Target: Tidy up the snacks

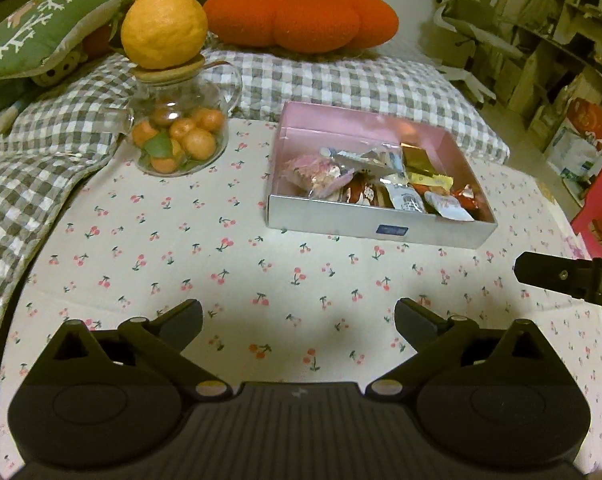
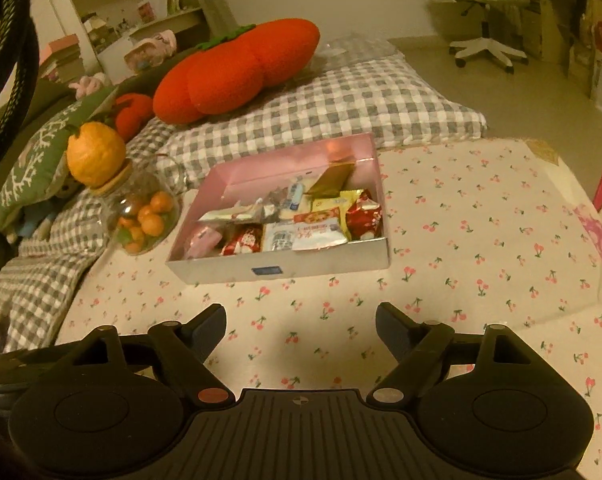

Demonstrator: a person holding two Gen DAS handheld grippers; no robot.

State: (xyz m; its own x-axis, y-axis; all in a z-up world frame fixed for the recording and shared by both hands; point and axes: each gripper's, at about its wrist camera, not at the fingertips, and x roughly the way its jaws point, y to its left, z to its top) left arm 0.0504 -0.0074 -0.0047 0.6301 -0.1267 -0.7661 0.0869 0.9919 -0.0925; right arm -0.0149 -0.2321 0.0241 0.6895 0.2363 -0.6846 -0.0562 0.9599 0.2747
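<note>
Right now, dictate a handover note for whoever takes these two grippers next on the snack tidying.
Left gripper: open, empty, over the cherry-print tablecloth.
Right gripper: open, empty, also short of the box.
Snacks: wrapped packets lie jumbled inside the shallow pink-lined cardboard box, beside the glass jar of small oranges.
Done: no loose snacks visible on the cloth.
Left: possibly straightening the packets; no lid in view.

Home, a lived-in bedroom or living room. Cherry-print cloth [image 1: 221,248] over a low surface; gingham quilt [image 1: 341,76] at 12 o'clock with persimmon-shaped cushion [image 1: 301,12]; embroidered green pillow [image 1: 41,28] at 10; bookshelves [image 2: 141,0], swivel chair [image 2: 485,8] behind.
</note>
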